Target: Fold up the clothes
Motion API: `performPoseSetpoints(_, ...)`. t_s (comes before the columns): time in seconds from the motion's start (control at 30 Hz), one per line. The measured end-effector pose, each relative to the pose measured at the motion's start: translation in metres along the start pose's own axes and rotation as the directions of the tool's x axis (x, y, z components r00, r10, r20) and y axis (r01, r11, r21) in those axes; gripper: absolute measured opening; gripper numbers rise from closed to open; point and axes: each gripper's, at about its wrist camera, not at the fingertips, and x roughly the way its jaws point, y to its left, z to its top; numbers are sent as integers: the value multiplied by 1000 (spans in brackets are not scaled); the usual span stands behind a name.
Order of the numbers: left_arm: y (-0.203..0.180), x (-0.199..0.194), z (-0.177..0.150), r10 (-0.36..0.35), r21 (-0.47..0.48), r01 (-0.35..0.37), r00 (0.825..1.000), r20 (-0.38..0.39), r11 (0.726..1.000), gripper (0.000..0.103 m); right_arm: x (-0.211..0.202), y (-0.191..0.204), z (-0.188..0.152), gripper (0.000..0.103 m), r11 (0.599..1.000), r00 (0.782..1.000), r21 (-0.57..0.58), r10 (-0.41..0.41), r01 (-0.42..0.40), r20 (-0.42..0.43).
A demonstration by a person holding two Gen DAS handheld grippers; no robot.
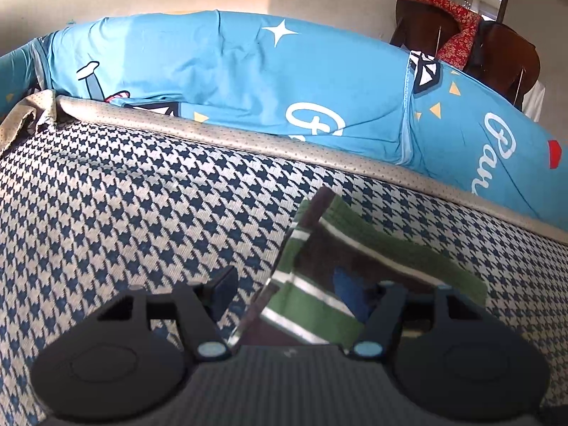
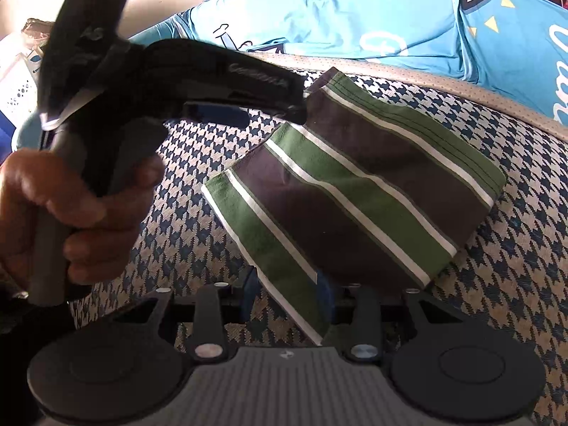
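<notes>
Two grippers work one striped cloth on a houndstooth cover: at left the left gripper, gripped by a hand, has its jaws apart, one tip touching the cloth's far corner. Rightward, the right gripper pinches the near edge. Folded, the cloth shows green, brown and white bands.

Striped cloth: near corner hidden between right gripper fingers. Left gripper: blurred at ten o'clock. Blue sheet: cut off at three o'clock. Chair: partly hidden under red cloth.
</notes>
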Motion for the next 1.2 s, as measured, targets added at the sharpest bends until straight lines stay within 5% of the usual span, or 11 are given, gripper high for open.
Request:
performPoseSetpoints(0.63,18,52,16,124,-51,-125,992,-16,991,87,3,2,-1,46,1000,1000,-20,22,-22,-18)
performPoseSetpoints(0.77,26,60,16,133,-84,-136,991,-33,987,99,4,4,0,49,1000,1000,-17,14,-15,-21)
performPoseSetpoints(1.2,10,24,15,105,22,-104,994,-28,994,98,-12,10,5,50,998,999,51,-36,34,30)
